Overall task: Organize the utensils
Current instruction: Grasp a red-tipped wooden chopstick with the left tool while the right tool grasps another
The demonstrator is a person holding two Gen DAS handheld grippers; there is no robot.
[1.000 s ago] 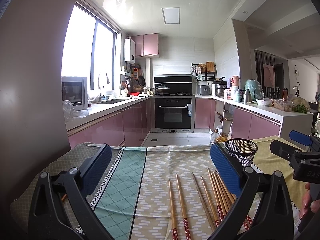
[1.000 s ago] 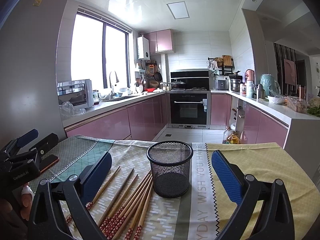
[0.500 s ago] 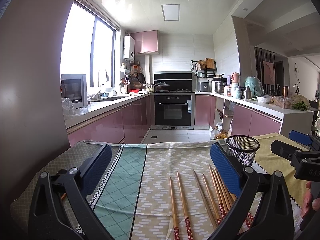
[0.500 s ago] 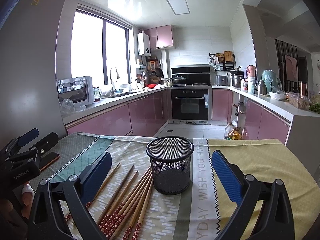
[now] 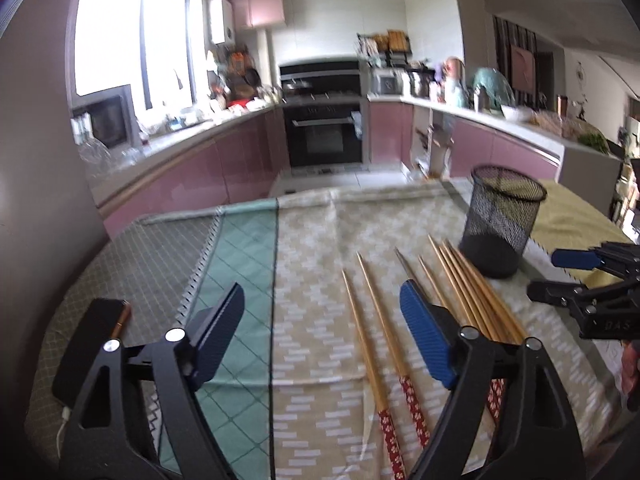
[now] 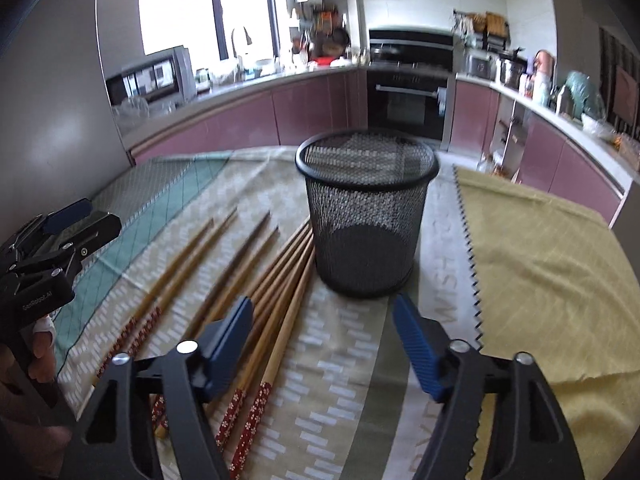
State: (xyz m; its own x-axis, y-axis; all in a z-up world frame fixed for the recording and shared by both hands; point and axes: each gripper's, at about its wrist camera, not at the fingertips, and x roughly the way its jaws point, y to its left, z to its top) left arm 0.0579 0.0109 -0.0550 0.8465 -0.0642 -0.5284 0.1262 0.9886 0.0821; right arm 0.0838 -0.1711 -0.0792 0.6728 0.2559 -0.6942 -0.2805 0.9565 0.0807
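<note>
Several wooden chopsticks [image 5: 472, 288] with red patterned ends lie fanned on the tablecloth; two more [image 5: 376, 340] lie apart to their left. A black mesh cup [image 5: 502, 220] stands upright just beyond their tips. My left gripper [image 5: 322, 296] hovers over the cloth left of the bundle, its jaws closing with nothing between the pads. My right gripper [image 6: 323, 308] points down at the cloth in front of the mesh cup [image 6: 366, 220], jaws closing on nothing, with the chopsticks [image 6: 272, 280] under its left finger. Each view catches the other gripper at its edge.
A dark phone [image 5: 92, 344] with a white cable lies on the grey part of the cloth at the left. The yellow cloth [image 6: 540, 260] covers the table's right side. Pink kitchen cabinets and a black oven [image 5: 324, 132] stand beyond the table's far edge.
Both grippers have tipped downward and come lower and closer to the table. Their jaws stand narrower than before. The chopsticks and cup have not moved.
</note>
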